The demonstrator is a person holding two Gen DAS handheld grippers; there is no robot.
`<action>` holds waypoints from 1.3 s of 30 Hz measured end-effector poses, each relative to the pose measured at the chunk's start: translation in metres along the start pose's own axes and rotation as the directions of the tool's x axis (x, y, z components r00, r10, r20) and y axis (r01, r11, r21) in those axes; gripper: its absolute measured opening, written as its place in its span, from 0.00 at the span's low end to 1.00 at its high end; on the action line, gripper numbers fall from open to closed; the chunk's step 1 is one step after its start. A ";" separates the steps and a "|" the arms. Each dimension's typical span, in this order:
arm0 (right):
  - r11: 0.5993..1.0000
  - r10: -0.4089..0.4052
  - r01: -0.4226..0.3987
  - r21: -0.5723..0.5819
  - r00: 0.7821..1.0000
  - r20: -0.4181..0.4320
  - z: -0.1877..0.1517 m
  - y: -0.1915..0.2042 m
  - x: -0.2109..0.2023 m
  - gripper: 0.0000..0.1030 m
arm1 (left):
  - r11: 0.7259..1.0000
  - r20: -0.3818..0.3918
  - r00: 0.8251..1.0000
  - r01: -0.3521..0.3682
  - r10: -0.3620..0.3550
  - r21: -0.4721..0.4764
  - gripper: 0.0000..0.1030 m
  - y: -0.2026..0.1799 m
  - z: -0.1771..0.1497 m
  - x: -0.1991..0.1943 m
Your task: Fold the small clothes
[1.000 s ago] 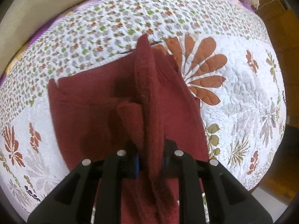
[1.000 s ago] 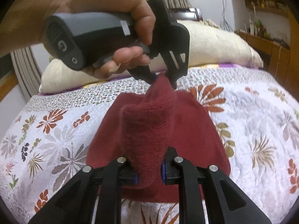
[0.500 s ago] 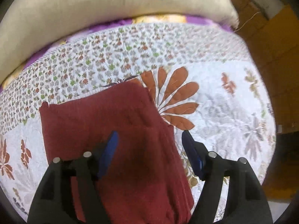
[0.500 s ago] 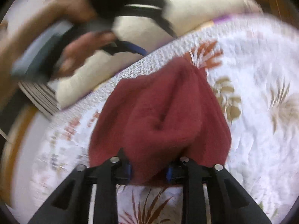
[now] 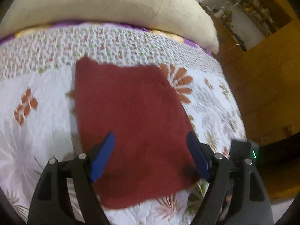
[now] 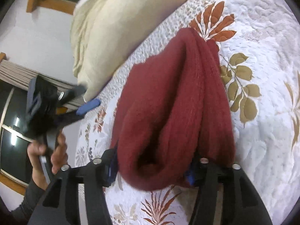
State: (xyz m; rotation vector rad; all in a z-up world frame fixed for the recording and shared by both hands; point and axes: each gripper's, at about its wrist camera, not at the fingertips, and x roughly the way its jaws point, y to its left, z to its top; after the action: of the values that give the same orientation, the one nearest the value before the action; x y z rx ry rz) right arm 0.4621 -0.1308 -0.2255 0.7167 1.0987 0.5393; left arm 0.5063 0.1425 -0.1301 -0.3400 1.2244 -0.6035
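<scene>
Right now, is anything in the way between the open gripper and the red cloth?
Nothing visible is. The left gripper hangs open right over the dark red cloth, with only air between its blue pads and the fabric. The right gripper holds a bunched fold of the cloth.

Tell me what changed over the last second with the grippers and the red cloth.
The left gripper let go of the red cloth, opened wide and pulled back; the cloth now lies flat on the quilt. The right gripper stays shut on the cloth's bunched near edge. The pillow is unchanged.
</scene>
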 end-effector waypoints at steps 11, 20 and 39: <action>0.995 0.003 0.004 0.097 0.998 -0.065 -0.002 -0.038 -0.007 0.34 | 0.971 -0.102 0.968 0.236 -0.230 0.047 0.74 -0.006 -0.051 0.023; 0.994 0.074 -0.070 0.086 0.996 -0.053 0.049 -0.004 -0.019 0.46 | 0.952 -0.139 0.942 0.303 -0.306 -0.044 0.74 0.019 -0.067 0.047; 0.984 0.069 -0.044 0.173 0.988 -0.142 0.065 -0.022 0.025 0.47 | 0.961 -0.252 0.928 0.271 -0.274 -0.049 0.63 0.016 -0.078 0.089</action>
State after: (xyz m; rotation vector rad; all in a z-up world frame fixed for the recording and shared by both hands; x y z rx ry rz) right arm 0.5328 -0.1441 -0.2395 0.8687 1.2757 0.5588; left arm 0.4555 0.1078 -0.2319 -0.4587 1.4422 -0.9016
